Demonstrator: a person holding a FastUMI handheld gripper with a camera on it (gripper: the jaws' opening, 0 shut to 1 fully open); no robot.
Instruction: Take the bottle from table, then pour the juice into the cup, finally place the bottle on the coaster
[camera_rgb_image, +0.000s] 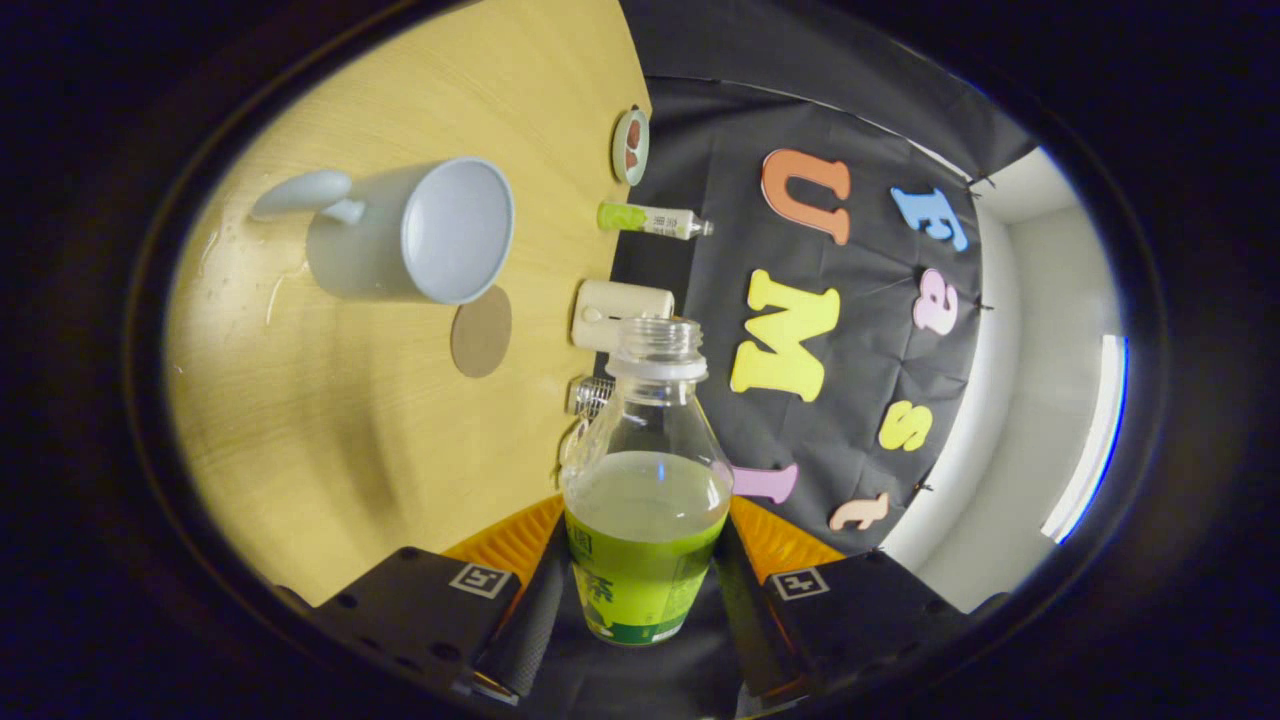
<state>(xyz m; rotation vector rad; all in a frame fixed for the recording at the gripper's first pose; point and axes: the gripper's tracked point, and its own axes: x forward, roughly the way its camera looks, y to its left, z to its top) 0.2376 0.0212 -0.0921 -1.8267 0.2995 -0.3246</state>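
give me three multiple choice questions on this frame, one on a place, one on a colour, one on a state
1. Where is the round coaster?
A. just beside the cup's rim
B. under the bottle
C. between the fingers

2. What colour is the cup?
A. red
B. pale blue
C. black

3. What state is the bottle in?
A. capped, standing on the table
B. lying empty on the table
C. uncapped, clamped in the gripper

Answers:
1 A, the brown disc lies on the table at the cup's mouth.
2 B, its wall and handle are pale blue.
3 C, the neck is open and both fingers press its labelled body.
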